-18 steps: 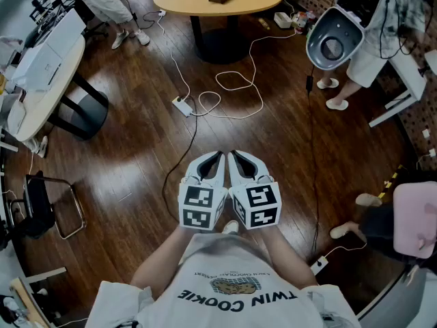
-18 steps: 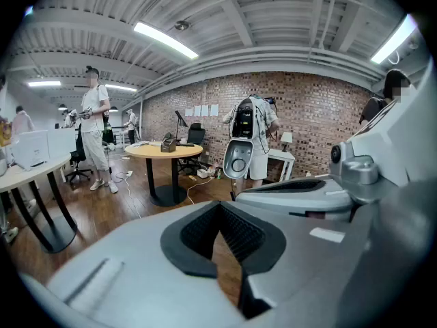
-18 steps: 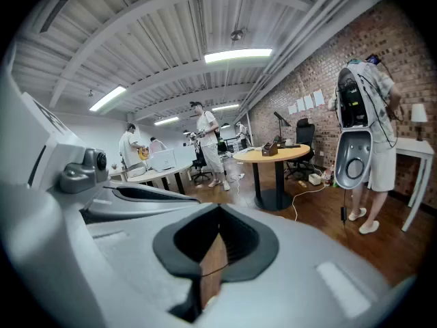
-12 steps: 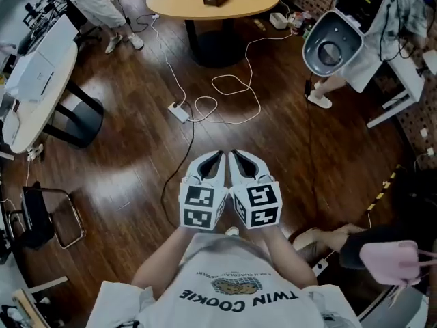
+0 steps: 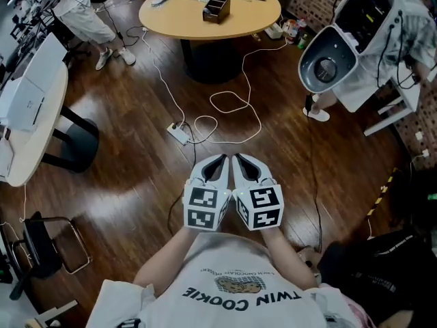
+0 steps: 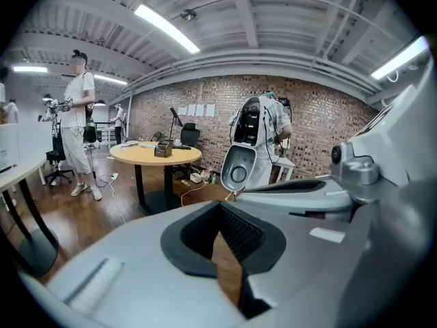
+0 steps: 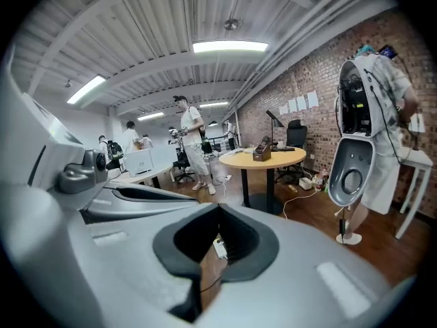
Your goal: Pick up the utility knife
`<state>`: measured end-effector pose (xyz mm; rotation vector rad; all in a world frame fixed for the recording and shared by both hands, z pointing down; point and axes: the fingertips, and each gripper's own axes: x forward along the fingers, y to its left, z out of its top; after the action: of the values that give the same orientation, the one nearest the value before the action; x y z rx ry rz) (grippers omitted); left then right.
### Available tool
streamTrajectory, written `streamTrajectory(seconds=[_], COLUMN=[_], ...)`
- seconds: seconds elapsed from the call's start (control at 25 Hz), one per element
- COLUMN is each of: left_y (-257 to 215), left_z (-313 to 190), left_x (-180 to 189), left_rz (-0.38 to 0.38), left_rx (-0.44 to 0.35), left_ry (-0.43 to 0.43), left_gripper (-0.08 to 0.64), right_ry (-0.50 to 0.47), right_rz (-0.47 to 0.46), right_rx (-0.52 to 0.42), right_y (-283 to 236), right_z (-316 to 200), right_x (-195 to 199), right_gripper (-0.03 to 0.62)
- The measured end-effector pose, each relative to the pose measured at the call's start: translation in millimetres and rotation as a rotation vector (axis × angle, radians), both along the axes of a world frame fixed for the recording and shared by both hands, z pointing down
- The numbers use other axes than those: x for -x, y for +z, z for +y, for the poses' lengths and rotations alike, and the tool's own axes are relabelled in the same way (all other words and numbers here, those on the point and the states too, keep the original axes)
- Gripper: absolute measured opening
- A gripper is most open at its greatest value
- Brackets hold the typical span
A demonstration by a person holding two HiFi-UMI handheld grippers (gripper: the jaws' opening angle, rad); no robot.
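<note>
I hold two tools side by side, close to the chest: the left gripper (image 5: 220, 160) and the right gripper (image 5: 239, 158), each with its jaws together on nothing. I cannot pick out the utility knife; the small things on the one round table (image 5: 259, 9) ahead, beside one dark box (image 5: 217, 8), are too small to tell. I expect it to be light, stiff and slim, so I'd clamp mid-handle, clear of the blade.
</note>
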<state>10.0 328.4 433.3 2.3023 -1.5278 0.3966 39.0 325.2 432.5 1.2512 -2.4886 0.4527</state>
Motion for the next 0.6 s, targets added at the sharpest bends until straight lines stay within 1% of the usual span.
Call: streamTrajectory(seconds=[0.24, 0.36, 0.6], left_y=[7.0, 9.4, 11.3], left_z=[-47.3, -61.8, -85.2], left_x=[37.2, 53.0, 78.3], left_rz=[0.007, 0.016, 0.011], left_rx=[-0.003, 0.006, -0.001], left_ry=[0.021, 0.024, 0.009], left_gripper=[0.006, 0.006, 0.005], right_ry=[0.017, 0.015, 0.002], right_rz=[0.009, 0.013, 0.009], right_rx=[-0.002, 0.002, 0.001], right_y=[6.9, 8.6, 11.6], right_z=[-46.6, -61.5, -85.2], right_x=[37.3, 54.0, 78.5], right_gripper=[0.0, 0.0, 0.0])
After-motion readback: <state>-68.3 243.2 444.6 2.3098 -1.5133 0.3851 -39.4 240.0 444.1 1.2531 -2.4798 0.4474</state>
